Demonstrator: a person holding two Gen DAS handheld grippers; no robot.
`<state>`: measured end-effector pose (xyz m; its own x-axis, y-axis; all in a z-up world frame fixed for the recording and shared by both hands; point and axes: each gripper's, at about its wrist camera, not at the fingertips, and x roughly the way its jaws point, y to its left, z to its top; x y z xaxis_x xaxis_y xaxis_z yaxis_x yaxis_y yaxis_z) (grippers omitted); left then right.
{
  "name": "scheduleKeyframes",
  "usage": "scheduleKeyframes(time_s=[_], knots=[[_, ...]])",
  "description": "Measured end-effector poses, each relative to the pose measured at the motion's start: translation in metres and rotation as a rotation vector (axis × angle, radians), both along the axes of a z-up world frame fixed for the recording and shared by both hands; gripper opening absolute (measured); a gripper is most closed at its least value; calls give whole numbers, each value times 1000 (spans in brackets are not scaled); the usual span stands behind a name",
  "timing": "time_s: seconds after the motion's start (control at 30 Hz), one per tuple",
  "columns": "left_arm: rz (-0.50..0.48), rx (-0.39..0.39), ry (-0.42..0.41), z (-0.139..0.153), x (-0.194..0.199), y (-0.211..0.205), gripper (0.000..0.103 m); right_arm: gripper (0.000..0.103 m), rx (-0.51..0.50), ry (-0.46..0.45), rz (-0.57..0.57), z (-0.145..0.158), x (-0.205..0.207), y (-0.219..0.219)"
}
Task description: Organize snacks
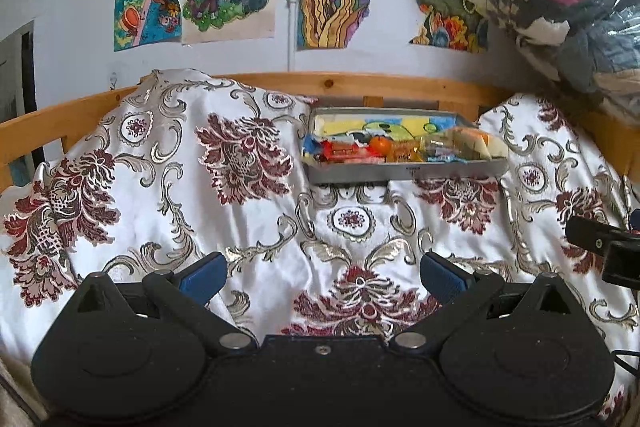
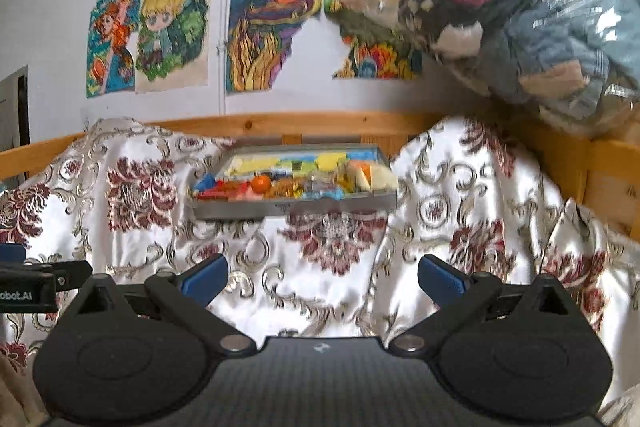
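Lying long-side across the bedspread (image 1: 248, 211), the snack tin (image 1: 404, 173) faces both spread hand-held grippers (image 1: 322, 275) (image 2: 322, 277).

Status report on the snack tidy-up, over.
Left hand-held gripper open, empty. Right hand-held gripper open, empty. Snack tray ahead on patterned cloth, untouched. Nothing between the hand-held grippers and tray.

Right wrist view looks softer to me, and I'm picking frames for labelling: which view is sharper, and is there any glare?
Left wrist view: sharp; tray and snacks crisp, glare on the plastic bag. Right wrist view: motion-blurred, tray smeared, same bag glinting. Both bend the bed rail at the edges.
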<state>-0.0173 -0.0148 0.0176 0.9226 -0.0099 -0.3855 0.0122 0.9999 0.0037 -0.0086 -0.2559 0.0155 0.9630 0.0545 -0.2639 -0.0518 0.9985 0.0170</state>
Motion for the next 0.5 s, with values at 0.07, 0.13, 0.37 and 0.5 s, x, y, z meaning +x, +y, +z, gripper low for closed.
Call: scheduleKeyframes(time_s=[0.07,0.13,0.37,0.5], knots=[[9,-5,6,-1,-1,1,102,103,2,25,-2,-2,1,-1],[30,-7,11,-3,-2,2,102,103,2,42,-3,-4,0,0],[48,6,27,-5,-4,-1,102,103,-23,62,6,-6,-4,4],[49,15,46,-7,-2,-2,102,103,-34,88,-2,-8,1,4]])
